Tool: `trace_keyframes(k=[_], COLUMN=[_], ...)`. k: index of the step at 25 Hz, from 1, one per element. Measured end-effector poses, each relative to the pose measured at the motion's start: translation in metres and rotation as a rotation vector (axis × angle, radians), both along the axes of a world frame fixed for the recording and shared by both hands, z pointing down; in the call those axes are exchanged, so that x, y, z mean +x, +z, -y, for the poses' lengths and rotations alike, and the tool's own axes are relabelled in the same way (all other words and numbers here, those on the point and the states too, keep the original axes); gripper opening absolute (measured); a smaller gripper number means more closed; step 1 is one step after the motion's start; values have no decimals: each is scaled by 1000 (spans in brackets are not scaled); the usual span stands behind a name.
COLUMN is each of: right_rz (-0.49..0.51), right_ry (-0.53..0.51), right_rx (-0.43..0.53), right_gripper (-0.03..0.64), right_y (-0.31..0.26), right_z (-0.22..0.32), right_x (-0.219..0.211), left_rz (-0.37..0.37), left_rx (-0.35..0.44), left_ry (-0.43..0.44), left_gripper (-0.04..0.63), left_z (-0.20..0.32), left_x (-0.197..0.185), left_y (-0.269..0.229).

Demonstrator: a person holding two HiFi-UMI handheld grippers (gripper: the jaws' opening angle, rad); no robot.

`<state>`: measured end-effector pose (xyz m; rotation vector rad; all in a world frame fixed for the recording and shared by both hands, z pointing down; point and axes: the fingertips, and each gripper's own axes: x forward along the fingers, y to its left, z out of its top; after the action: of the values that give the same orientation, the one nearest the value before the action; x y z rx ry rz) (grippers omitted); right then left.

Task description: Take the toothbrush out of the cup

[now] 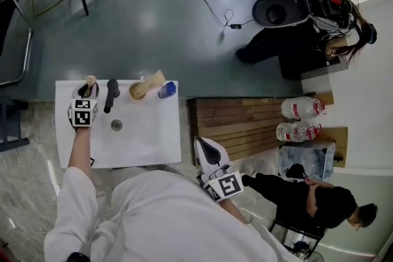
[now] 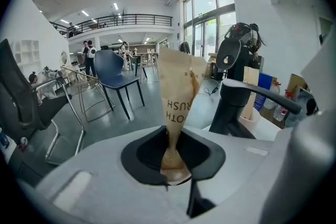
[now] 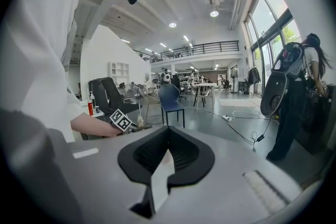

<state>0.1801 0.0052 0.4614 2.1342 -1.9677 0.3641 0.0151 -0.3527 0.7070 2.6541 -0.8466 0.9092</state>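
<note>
One toothbrush [image 2: 178, 93] stands pinched in left gripper [image 2: 176, 168]

Person wears a white long-sleeved top [image 1: 166, 218], with a dark band [image 1: 77, 257], possibly a watch, at the left cuff. Left gripper [image 1: 88, 88] and right gripper [image 1: 204, 145] have pale grey shells, black jaw linings and black-and-white marker cubes.

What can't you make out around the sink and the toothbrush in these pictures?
Head view: the left gripper covers the toothbrush packet except its tip.
Left gripper view: its paper hides the brush itself.
Left gripper view: the faucet hides part of the cup.
Head view: the blue item beside the cup is too small to identify.
</note>
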Motion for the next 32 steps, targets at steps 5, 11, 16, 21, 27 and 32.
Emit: trace_keyframes(k=[5,11,16,21,27,32], right_rz=[2,1,6,13,22,30], right_ry=[-5,-16,-26,-44,-67,-93], right_rx=[1,-2,0,3,8,13], right_gripper=[5,5,5,5,5,5], right_y=[1,2,2,3,4,6], right_z=[2,1,2,3,7,13], right_x=[-1,0,0,-1,-1,-5], left_rz=[2,-9,-9,-24,-27,-52], left_rx=[16,20,27,30,43,48], left_ry=[0,1,-8,-19,-36,-44], left_gripper=[32,31,29,28,28,28], left_z=[0,-1,-1,-5,-6,-8], left_x=[-2,0,-1,-4,-10,-12], left_y=[-2,-4,-7,-11,-18,-27])
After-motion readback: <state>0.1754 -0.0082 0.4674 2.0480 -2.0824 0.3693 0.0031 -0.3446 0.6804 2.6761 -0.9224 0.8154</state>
